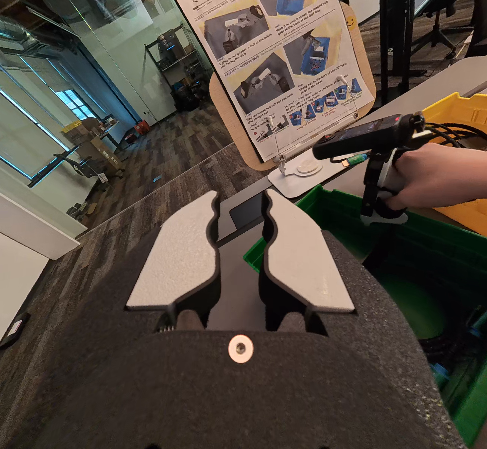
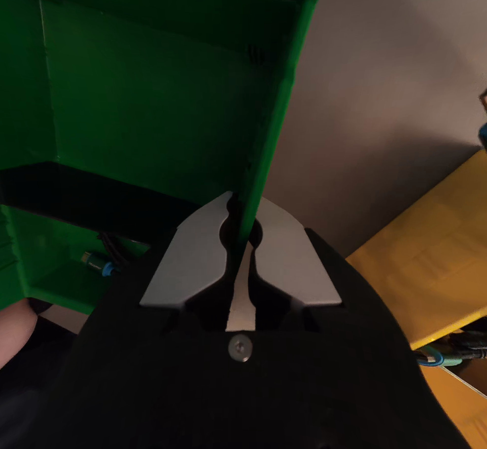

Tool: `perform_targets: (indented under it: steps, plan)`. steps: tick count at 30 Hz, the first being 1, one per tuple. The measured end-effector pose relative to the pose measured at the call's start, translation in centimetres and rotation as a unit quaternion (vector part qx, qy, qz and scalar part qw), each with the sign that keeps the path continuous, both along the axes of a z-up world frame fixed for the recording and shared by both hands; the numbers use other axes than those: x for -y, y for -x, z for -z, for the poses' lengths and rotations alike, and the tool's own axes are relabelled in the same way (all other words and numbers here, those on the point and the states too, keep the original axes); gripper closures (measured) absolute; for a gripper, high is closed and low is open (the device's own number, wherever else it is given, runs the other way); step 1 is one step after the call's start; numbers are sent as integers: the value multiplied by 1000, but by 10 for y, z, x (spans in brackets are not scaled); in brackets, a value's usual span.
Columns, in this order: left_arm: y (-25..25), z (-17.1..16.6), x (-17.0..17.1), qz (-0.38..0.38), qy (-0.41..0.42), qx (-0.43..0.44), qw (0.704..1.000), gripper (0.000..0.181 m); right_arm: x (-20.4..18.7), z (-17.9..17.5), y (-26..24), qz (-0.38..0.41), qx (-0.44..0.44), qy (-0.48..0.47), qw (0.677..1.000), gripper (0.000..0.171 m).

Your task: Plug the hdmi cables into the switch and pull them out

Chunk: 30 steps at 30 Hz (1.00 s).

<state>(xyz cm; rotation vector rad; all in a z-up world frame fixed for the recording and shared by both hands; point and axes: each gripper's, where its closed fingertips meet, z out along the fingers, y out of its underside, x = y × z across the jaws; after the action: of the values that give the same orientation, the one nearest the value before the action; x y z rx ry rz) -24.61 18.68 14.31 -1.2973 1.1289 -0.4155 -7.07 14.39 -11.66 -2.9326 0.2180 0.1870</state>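
My right gripper (image 2: 243,196) is shut on the right-hand wall of the green bin (image 2: 276,94), with one finger inside and one outside. A teal HDMI plug (image 2: 96,262) with a black braided cable lies on the bin floor to its left, next to a black bar (image 2: 92,199) that crosses the bin. In the left wrist view a hand holds the right gripper (image 1: 382,219) down at the rim of the green bin (image 1: 342,207). My left gripper (image 1: 241,199) is open and empty, above the table edge beside the bin's left corner.
A yellow bin (image 1: 461,110) with black cables (image 1: 448,133) stands right of the green one; it also shows in the right wrist view (image 2: 421,252), with a blue-ringed plug (image 2: 432,357) below it. An instruction sheet on a stand (image 1: 276,54) is behind. A dark flat panel (image 1: 245,212) lies on the table. The grippers' ends are close to 30 cm from one another.
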Motion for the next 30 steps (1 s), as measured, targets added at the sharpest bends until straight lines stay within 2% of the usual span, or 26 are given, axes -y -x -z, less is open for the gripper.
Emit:
perform_targets:
  steps: [8, 15, 22, 26, 30]
  plan:
    - [2, -5, 12, 33, 8, 17, 999, 152, 10, -22, -2, -6, -27, 32, 999, 165]
    - [14, 0, -5, 2, 34, 18, 999, 152, 29, -67, 3, -35, -21, 65, 997, 164]
    - [26, -9, -12, 5, 75, 77, 994, 152, 55, -123, 7, -57, -57, 58, 995, 164]
    - [29, -5, -18, 1, 107, 86, 991, 152, 85, -173, -30, -19, -66, 16, 998, 164]
    - [8, 3, -4, 53, 133, 70, 987, 149, 138, -215, -94, 58, -38, -14, 998, 163]
